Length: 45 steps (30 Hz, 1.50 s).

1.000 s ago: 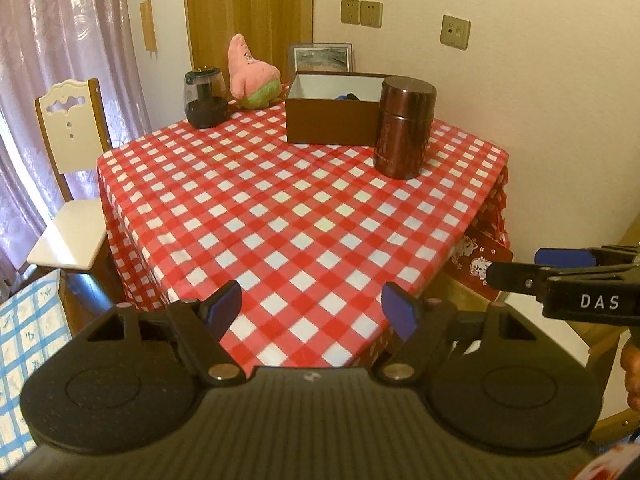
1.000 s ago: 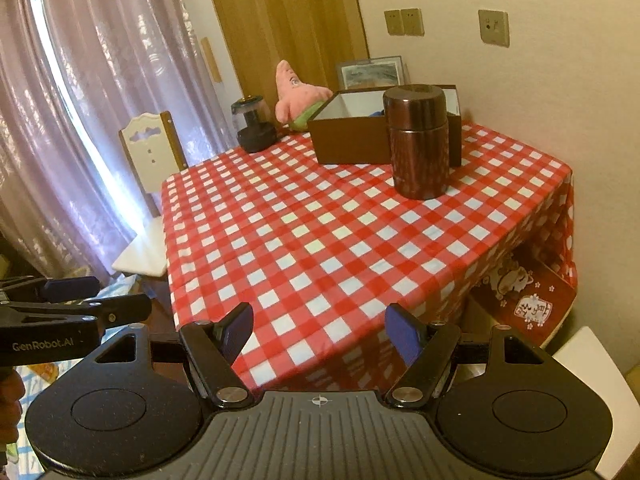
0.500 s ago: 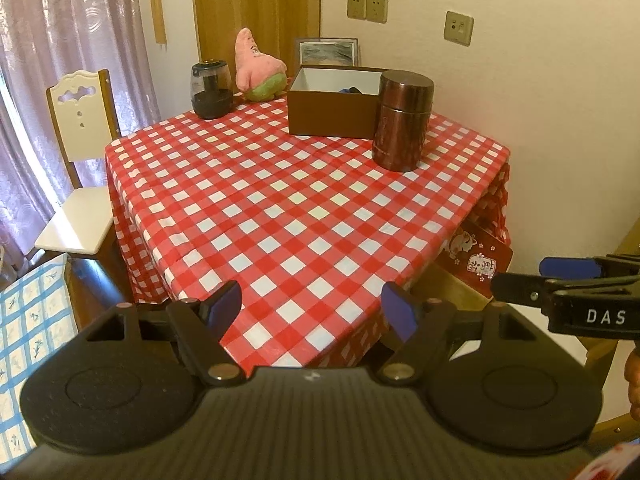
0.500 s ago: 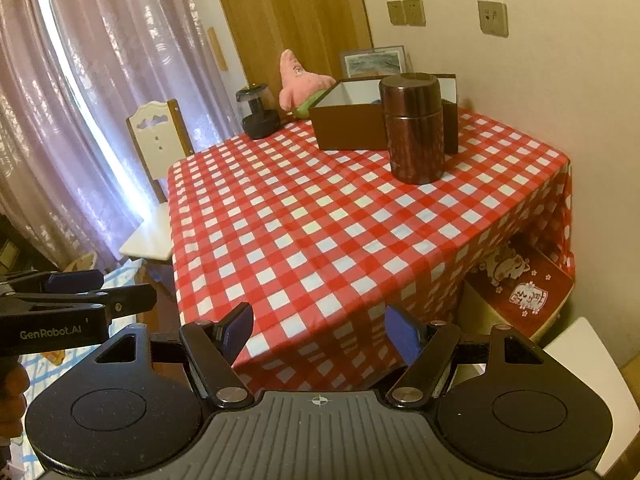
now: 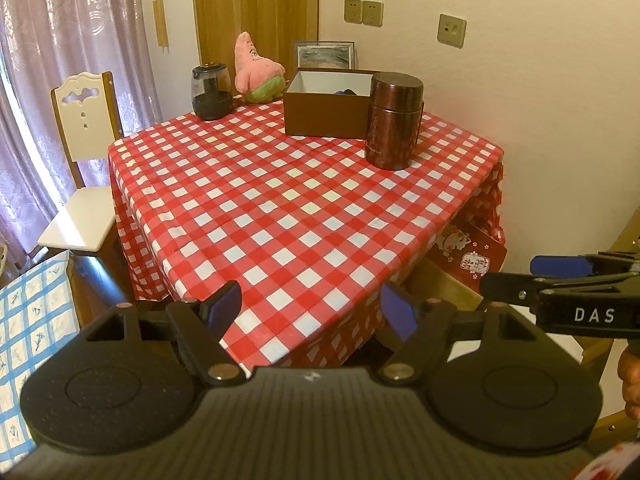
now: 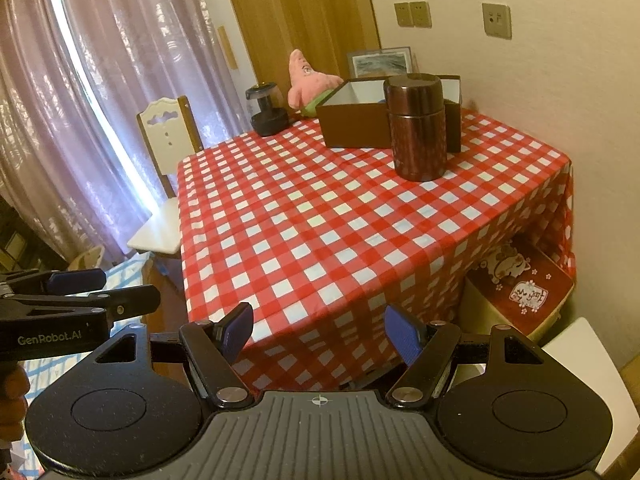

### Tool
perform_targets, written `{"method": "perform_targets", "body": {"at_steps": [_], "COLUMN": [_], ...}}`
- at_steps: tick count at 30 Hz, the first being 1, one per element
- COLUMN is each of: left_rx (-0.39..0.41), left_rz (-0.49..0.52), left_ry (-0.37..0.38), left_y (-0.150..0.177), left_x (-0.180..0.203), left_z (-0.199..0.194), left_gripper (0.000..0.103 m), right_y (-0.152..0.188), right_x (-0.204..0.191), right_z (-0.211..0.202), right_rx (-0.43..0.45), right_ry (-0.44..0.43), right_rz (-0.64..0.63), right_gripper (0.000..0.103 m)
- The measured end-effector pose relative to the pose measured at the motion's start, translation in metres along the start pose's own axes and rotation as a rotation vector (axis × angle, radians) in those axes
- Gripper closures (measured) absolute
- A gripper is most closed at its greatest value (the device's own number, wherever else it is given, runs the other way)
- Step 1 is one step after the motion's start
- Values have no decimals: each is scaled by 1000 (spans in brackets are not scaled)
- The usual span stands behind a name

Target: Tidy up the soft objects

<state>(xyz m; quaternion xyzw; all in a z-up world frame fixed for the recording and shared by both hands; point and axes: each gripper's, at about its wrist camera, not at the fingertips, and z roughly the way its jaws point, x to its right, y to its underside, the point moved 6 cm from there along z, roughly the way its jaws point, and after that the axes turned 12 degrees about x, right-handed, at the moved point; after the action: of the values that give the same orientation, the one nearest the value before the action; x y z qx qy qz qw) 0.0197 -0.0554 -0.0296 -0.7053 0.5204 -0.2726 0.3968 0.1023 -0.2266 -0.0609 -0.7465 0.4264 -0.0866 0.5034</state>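
Observation:
A pink star-shaped plush toy [image 5: 256, 70] [image 6: 310, 84] sits upright at the far edge of the red-checked table [image 5: 280, 200] [image 6: 340, 224]. Just right of it stands an open brown box [image 5: 326, 102] [image 6: 354, 120] with something dark inside. My left gripper [image 5: 310, 308] is open and empty, hanging off the table's near corner. My right gripper [image 6: 322, 330] is also open and empty, in front of the near tablecloth edge. Each gripper shows at the side of the other's view.
A tall brown metal canister [image 5: 394, 120] [image 6: 418, 126] stands in front of the box. A dark jar-like appliance [image 5: 212, 92] [image 6: 268, 110] is left of the plush. A white chair [image 5: 86, 168] stands at the table's left. A red printed box [image 6: 520, 288] lies under the table.
Both grippers have drawn back from the table, so it looks smaller and farther away. Their jaws keep the same width. Nothing on the table has moved.

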Motion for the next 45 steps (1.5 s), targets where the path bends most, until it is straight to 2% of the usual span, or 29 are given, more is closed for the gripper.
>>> {"method": "perform_targets", "body": {"at_steps": [11,45], "left_rx": [7,6], "left_rz": [-5,-3], "left_ry": [-12,-11], "left_y": [2,1], "left_x": [1,3], "left_z": [-14,-14], "left_gripper": [28,28], "right_y": [4,3], "right_x": [-4,-5], "right_z": [-6,-4], "right_rx": [-4,-6], "right_ry": [-18,-19], "right_rz": [-7,-9], "right_gripper": [31,31]}}
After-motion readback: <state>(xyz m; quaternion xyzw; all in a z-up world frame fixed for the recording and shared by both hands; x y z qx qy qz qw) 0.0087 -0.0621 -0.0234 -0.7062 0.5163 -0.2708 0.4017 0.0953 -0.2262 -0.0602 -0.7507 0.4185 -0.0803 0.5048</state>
